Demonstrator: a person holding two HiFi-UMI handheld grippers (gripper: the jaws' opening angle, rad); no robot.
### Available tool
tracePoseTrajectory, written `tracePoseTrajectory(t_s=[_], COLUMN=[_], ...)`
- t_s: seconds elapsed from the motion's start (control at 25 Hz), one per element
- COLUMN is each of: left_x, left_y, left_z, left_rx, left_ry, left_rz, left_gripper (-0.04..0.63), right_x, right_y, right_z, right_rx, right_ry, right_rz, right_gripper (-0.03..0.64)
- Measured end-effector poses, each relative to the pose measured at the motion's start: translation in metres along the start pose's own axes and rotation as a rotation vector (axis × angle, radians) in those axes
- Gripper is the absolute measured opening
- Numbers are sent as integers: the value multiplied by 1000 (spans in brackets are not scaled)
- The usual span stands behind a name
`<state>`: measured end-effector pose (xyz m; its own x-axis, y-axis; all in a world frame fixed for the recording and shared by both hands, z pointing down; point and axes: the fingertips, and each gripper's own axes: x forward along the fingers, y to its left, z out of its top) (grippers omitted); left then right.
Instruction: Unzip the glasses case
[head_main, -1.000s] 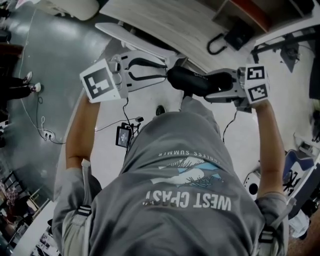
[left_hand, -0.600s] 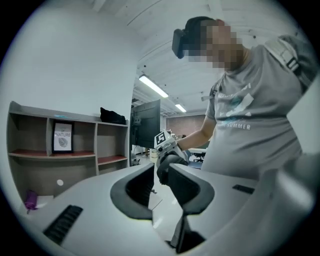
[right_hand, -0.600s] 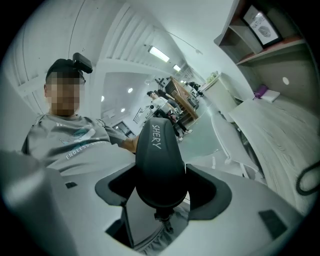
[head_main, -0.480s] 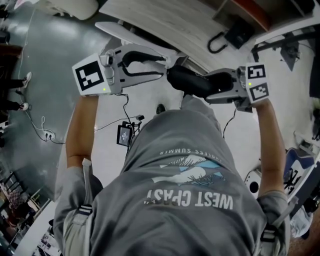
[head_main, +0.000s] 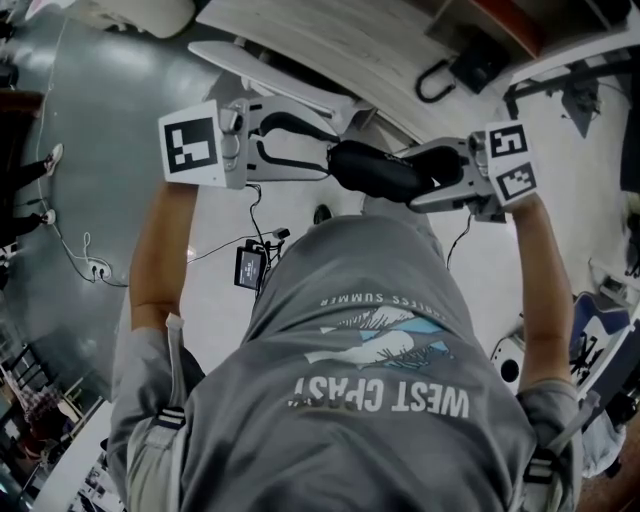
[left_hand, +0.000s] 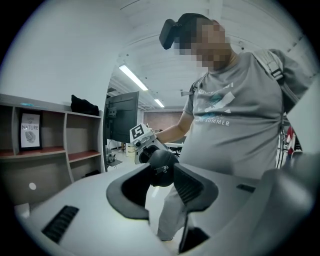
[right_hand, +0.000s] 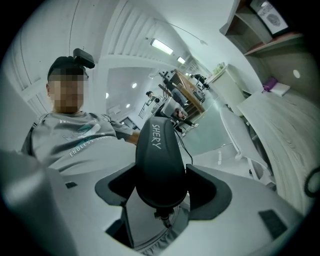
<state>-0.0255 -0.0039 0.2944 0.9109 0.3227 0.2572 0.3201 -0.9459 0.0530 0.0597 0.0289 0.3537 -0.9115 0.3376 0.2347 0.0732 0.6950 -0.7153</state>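
A black glasses case marked SHERY hangs in the air before the person's chest. My right gripper is shut on its right half, with a pad pressed on each side. A small zipper pull dangles from the near end in the right gripper view. My left gripper is at the case's left end. Its jaws have just been opening, and the rounded end with a metal pull sits between them, the pads standing off it.
A pale wooden tabletop runs across the top, with a black loop-shaped object on it. Cables and a small black device lie on the floor below. Shelves and a monitor stand behind.
The left gripper swung away slightly, then came back level onto the case's left end with its jaws spread wider. The case and the right gripper shifted a little to the left.
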Motion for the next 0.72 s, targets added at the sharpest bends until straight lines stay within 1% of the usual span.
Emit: tracePoseTrajectory(t_s=[0.12,0.2,0.32,0.52,0.72], left_x=[-3,-4,-5,-8,-13], left_y=[4,5,5,10,13], left_z=[-2,-2,-2,-5,0], left_rx=[-3,-6,-9,-14,-7], left_ry=[-10,-14,-9,-15,-50], left_rz=[28,37,54,101,156], left_gripper=[93,80,80,78,77], right_x=[-2,-3,-3,-5,-5], right_y=[-5,-5,-5,-9,-7], right_z=[-1,-2,-1,3,8], right_rx=[11,11,12,35,61], right_ry=[-10,-11,-14,-49,-83], right_rz=[-9,-14,-20,-17,5], right_gripper=[314,314,314,314,314])
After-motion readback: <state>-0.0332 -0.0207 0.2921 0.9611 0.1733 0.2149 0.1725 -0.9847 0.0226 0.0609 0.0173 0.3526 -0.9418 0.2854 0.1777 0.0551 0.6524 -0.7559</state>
